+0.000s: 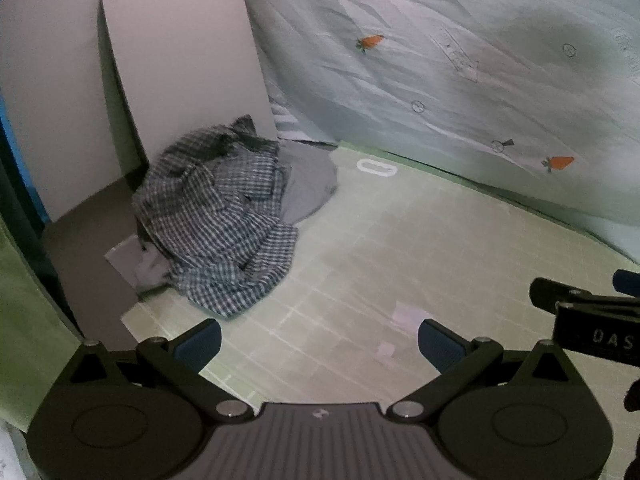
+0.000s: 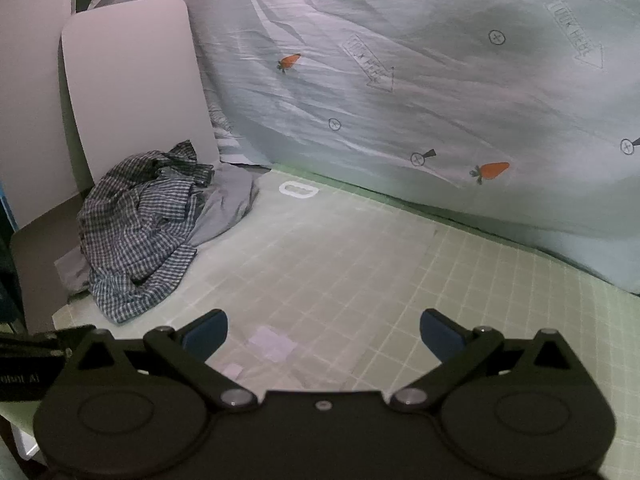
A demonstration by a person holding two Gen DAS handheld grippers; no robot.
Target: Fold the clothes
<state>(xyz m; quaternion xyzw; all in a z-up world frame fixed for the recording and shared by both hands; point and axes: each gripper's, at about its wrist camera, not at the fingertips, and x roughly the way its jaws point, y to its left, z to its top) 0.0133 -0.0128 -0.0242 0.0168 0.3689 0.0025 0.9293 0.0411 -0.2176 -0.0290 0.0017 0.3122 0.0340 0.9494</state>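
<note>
- Step in hand, as judged: the start of a fold; nothing is held and no garment is spread out yet.
- Left gripper (image 1: 319, 342): jaws are seen wide apart, with nothing between them, above the green grid mat (image 1: 420, 248) on the desk.
- Right gripper (image 2: 323, 336): jaws likewise spread wide and empty, over the same mat (image 2: 460, 280). Part of it is seen at the right edge of the left wrist view (image 1: 588, 312).
- Task's thing: a crumpled checked shirt (image 1: 224, 220) is heaped at the far left corner of the mat, against a white board (image 1: 180, 60) that leans upright behind it.
- A plain grey cloth (image 1: 310, 184) is seen partly under and just beside the shirt, on its right; in the right wrist view the same pair is seen, shirt (image 2: 136, 232) over grey cloth (image 2: 228, 204).
- Behind the mat a pale sheet printed with carrots (image 1: 480, 60) hangs as a backdrop.
- Containers: none is seen in either view; the clothes lie loose on the mat.
- Next move, as judged: both grippers would need to reach forward and left to the heap, and the shirt would be pinched at a top edge and drawn onto the bare middle of the mat.
- Care is called for so that the grey cloth is not dragged along.
</note>
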